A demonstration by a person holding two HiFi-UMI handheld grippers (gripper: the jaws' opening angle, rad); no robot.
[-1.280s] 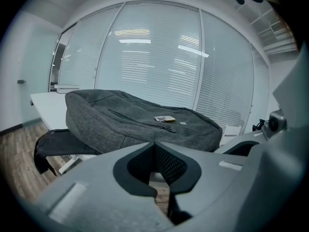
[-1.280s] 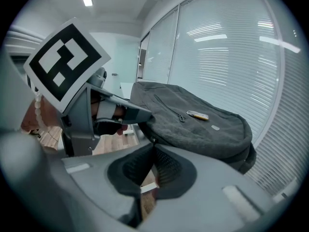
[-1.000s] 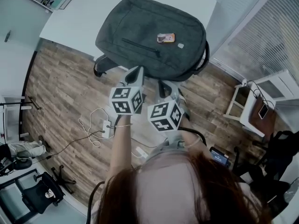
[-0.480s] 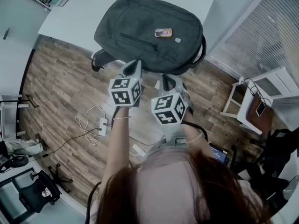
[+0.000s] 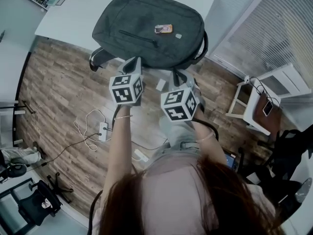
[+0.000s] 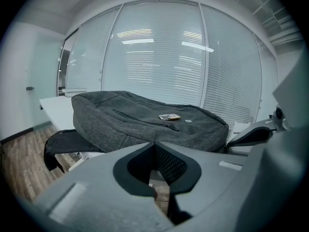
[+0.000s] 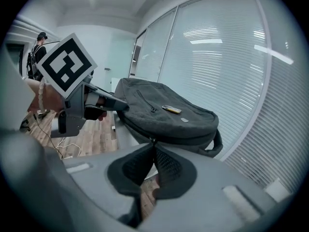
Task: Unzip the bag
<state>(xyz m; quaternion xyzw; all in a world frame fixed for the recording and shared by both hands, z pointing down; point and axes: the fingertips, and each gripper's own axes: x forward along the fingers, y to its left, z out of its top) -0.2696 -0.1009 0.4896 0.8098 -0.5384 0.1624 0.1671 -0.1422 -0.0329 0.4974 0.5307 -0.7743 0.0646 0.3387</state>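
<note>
White table [image 5: 68,13]: smooth, flat.
On it, bag [image 5: 142,28]: dark grey woven-fabric backpack, rounded, lying flat. Front zip [image 5: 139,37] closed. Black strap [image 5: 98,62] droops off table edge.
Left gripper [image 6: 155,145]: jaws fully together, nothing between them, tips near bag's near edge.
Right gripper [image 7: 153,143]: jaws together too, tips at bag's side seam. Small pull-like bit sits right there, possibly pinched, unclear.
Pads [image 6: 169,166]: black, mesh-textured.
Small rectangular tag [image 5: 163,29] on bag's top face.

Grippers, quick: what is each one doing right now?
Left gripper: closed, nothing seen between its jaws.
Right gripper: closed at the backpack zipper; hold unclear.
</note>
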